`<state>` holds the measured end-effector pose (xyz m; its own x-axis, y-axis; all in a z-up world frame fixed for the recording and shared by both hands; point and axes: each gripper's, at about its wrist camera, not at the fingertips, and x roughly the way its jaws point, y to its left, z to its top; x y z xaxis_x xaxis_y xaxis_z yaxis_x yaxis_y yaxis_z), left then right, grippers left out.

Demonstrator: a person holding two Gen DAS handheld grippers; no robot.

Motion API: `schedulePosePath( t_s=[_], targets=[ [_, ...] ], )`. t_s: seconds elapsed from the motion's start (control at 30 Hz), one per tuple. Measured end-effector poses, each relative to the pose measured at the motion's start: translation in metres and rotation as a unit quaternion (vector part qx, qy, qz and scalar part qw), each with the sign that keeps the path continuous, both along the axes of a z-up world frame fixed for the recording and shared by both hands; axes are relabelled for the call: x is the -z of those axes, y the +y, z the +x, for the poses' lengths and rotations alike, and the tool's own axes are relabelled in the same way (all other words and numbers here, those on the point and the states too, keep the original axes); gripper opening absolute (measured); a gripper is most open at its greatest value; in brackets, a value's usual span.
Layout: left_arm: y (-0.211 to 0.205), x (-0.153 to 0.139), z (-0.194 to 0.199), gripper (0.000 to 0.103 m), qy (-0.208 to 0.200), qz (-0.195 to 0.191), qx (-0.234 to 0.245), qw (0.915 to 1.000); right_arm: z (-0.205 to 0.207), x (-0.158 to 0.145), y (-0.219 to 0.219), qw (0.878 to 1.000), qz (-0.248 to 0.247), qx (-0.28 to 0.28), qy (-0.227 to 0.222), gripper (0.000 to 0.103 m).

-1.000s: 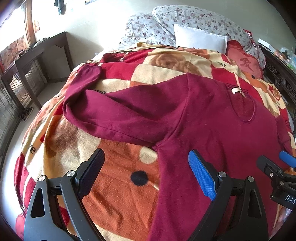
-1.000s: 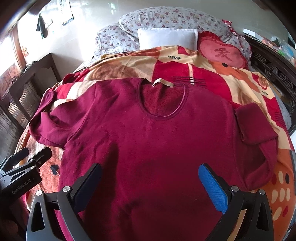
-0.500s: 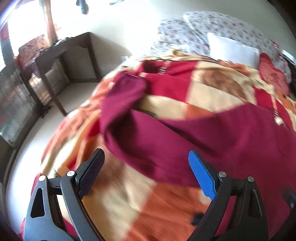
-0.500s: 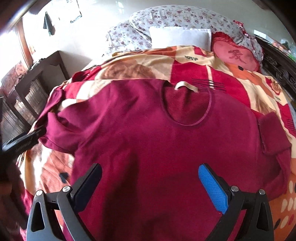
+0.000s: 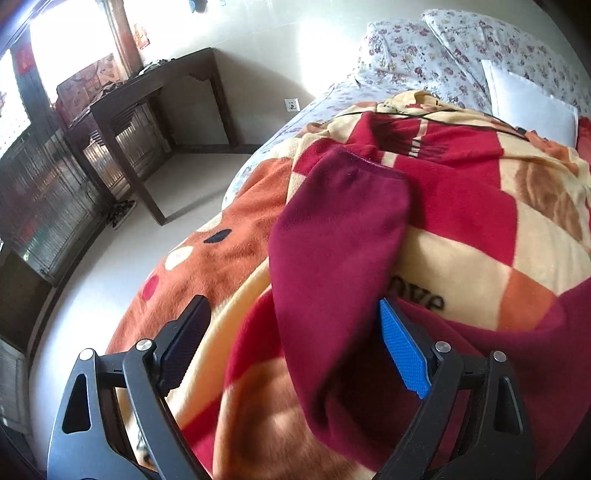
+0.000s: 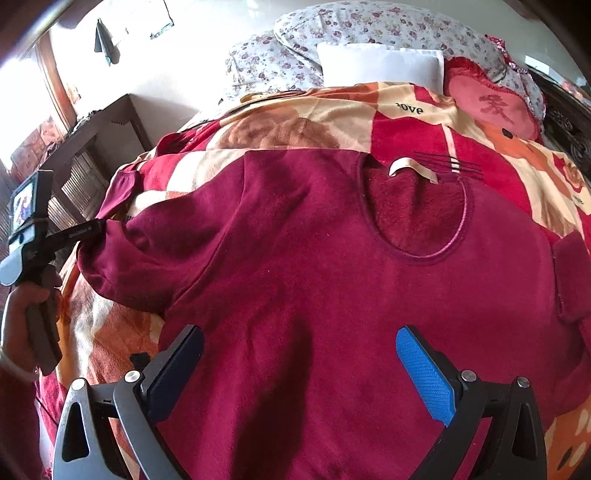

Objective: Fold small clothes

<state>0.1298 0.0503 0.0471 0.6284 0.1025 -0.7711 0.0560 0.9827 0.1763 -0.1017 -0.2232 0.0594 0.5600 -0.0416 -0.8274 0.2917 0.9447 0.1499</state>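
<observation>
L gripper [image 5: 291,345], jaws wide apart, straddled maroon sweater's [image 6: 332,277] sleeve [image 5: 332,258]; R gripper [image 6: 299,369] hovered agape, empty. Sleeve fold apparently starting; next, pinch cuff, carry inward.

A patterned blanket [image 6: 303,122] is spread over the bed, with a white pillow [image 6: 380,64] and red cushion [image 6: 491,105] at its head.

I'm in a home bedroom. In front of me is a bed [image 6: 546,173] spread with a fleecy red, orange and cream blanket [image 5: 480,206], with floral pillows [image 6: 332,33], a white pillow [image 6: 380,64] and a red heart cushion [image 6: 491,103] at its head. A dark wooden side table [image 5: 155,92] stands by the sunlit window [image 5: 66,44] on a pale tiled floor [image 5: 140,236].
</observation>
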Motion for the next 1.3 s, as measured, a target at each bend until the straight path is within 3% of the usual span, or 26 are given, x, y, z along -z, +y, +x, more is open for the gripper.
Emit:
schedulePosePath(
  t_s=[0.1,0.2,0.27,0.33,0.43,0.57,0.73,0.93,1.0,1.07,1.3],
  targets=[
    [-0.001,0.007,0.009,0.075,0.009,0.005,0.009,0.9999,0.005,0.003,0.000,1.000,0.002,-0.001,0.004,0.103],
    [0.001,0.012,0.014,0.062,0.015,-0.015,0.015,0.9997,0.007,0.006,0.001,1.000,0.002,-0.002,0.008,0.103],
    [0.002,0.013,0.017,0.046,0.020,-0.033,0.018,0.9991,0.008,0.007,0.001,1.000,0.003,-0.002,0.010,0.103],
    [0.005,0.014,0.019,0.022,0.027,-0.060,0.020,0.9976,0.008,0.008,0.001,1.000,0.003,-0.003,0.011,0.103],
    [0.006,0.011,0.020,0.014,0.030,-0.078,0.017,0.9963,0.007,0.007,0.000,1.000,0.003,-0.002,0.011,0.103],
    [0.010,-0.014,0.004,0.012,0.012,-0.139,0.033,0.9896,0.005,0.007,-0.003,1.000,0.001,0.000,0.008,0.103],
    [-0.010,-0.056,-0.031,0.012,-0.008,-0.209,0.101,0.9727,0.003,0.005,-0.013,1.000,0.010,0.017,0.003,0.103],
    [-0.057,-0.097,-0.083,0.012,-0.025,-0.270,0.205,0.9406,-0.006,-0.009,-0.026,0.999,-0.002,0.034,-0.013,0.103],
    [-0.081,-0.095,-0.104,0.012,-0.017,-0.268,0.245,0.9316,-0.011,-0.014,-0.035,0.999,-0.005,0.046,-0.020,0.103],
    [-0.098,-0.086,-0.120,0.012,-0.010,-0.255,0.268,0.9290,-0.016,-0.017,-0.047,0.998,-0.006,0.061,-0.023,0.103],
    [-0.160,-0.012,-0.163,0.012,0.059,-0.182,0.340,0.9208,-0.033,-0.017,-0.087,0.993,0.012,0.112,-0.021,0.103]
  ],
)
